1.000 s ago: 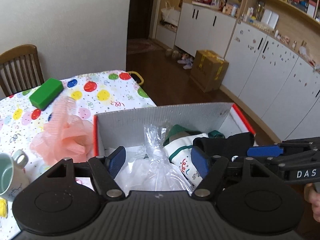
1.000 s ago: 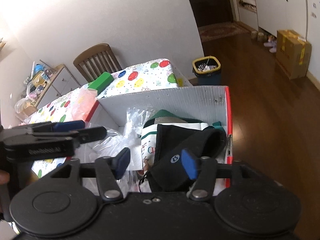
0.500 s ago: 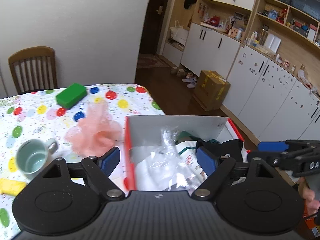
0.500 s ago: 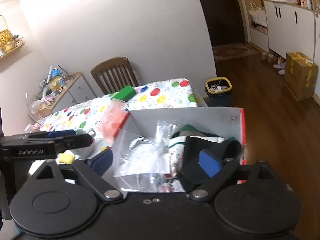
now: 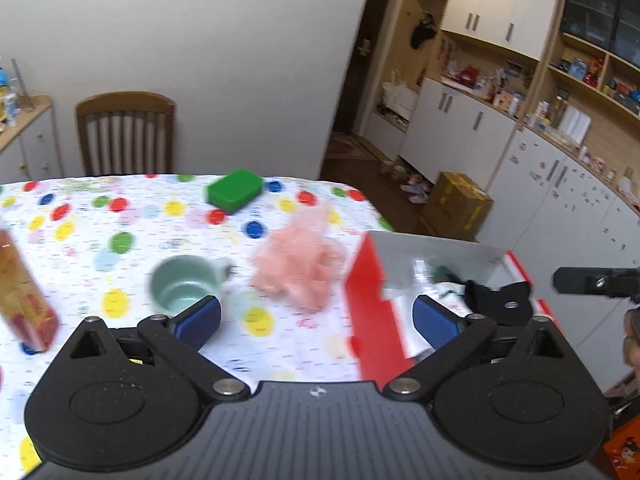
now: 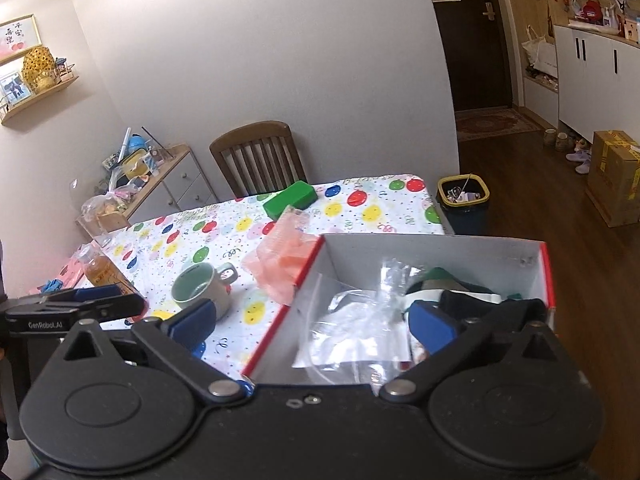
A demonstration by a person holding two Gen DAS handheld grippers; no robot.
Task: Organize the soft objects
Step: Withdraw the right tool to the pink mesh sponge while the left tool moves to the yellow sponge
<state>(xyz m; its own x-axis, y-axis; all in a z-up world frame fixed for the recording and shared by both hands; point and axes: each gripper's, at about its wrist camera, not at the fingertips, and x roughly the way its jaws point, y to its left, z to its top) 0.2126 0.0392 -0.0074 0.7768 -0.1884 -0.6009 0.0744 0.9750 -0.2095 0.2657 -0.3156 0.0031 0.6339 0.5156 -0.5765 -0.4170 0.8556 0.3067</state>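
My left gripper (image 5: 316, 322) has nothing between its blue pads, and its jaws are opening; it hangs over the near edge of the table (image 5: 132, 216), straddling the gap between the mug (image 5: 186, 286) and the red wall of the box (image 5: 370, 304). My right gripper (image 6: 314, 326) is likewise empty-handed, jaws spreading, with one pad over the table by the mug and the other over the box's inside.

The right wrist view looks straight down into the box, so there I can see the crumpled clear plastic bag (image 6: 360, 320) lying at the near left, and beside it a white-and-green cloth (image 6: 444, 282) under a black fabric piece (image 6: 496, 304) against the right wall. The left wrist view is smeared with motion blur and shows only a strip of that interior, but it gives the pink mesh puff (image 5: 298, 262) whole; from the right it is half hidden behind the box's corner. The right view alone shows a bin (image 6: 464, 196) on the floor past the table's far end.

The puff sits on the tablecloth, just beside the box's left wall, outside it, between the mug and the box. It is a roundish bunch with no clear long axis. The green block (image 5: 234, 190) lies further back, its long side running diagonally toward the far right corner. An amber bottle (image 6: 104, 272) stands at the left.
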